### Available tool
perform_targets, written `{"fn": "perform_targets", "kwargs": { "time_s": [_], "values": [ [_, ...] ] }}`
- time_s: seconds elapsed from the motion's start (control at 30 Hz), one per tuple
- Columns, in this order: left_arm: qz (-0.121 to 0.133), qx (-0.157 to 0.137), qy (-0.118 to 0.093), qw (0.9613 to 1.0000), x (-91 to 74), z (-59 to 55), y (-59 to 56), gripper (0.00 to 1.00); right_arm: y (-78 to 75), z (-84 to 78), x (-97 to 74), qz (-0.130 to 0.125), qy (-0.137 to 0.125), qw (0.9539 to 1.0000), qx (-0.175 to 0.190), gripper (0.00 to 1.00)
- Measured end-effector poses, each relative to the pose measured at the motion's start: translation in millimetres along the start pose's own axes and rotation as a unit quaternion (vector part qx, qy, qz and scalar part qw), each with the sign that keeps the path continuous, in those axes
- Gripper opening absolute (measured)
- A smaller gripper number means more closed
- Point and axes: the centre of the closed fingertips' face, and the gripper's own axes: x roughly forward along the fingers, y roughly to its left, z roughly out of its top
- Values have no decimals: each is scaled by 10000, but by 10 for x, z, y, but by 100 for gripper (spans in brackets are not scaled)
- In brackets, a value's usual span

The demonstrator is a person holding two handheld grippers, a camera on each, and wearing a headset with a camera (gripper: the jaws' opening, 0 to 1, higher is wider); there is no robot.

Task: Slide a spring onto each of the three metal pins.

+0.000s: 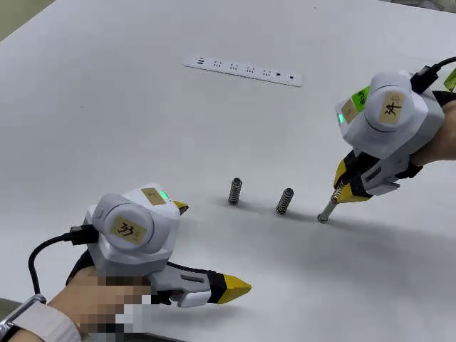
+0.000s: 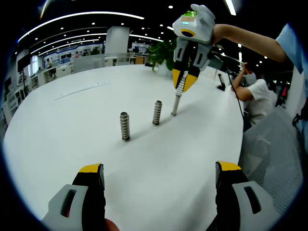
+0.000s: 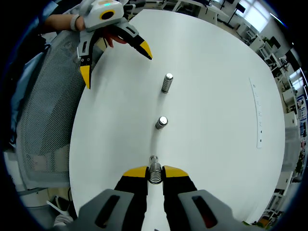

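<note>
The last spring [image 3: 154, 174] is sitting at the top of the third pin [image 1: 326, 212]. That pin is standing on the white table [image 1: 107, 107] and seems to be leaning a little. The right gripper [image 1: 347, 191] is pinching the last spring, and its yellow tips are pressing in from both sides.

The last spring is looking small, light and squishy. I think it is going to bend or pop away if it is squeezed too hard. Holding it softly around its middle, with its hole right over the third pin, is looking like the best way. The third pin is thin and is probably going to tip if it is pushed from the side.

Just beside the third pin, the middle pin [image 1: 285, 201] is standing, and past that the end pin [image 1: 235, 191]. Each is already wearing its own spring.

The left gripper [image 1: 208, 247] is waiting well apart from the third pin, past the other two. Its tips are spread wide and are holding nothing.

A power strip [image 1: 242, 71] is lying far behind the third pin.
</note>
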Motion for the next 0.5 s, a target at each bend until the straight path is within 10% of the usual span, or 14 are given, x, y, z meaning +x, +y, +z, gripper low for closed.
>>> {"fn": "perform_targets", "kwargs": {
  "time_s": [0.5],
  "values": [
    [-10,-20,17,10000,-3,-15,-14,97,6,-54,91,26,123,9999,-50,12]
  ]
}}
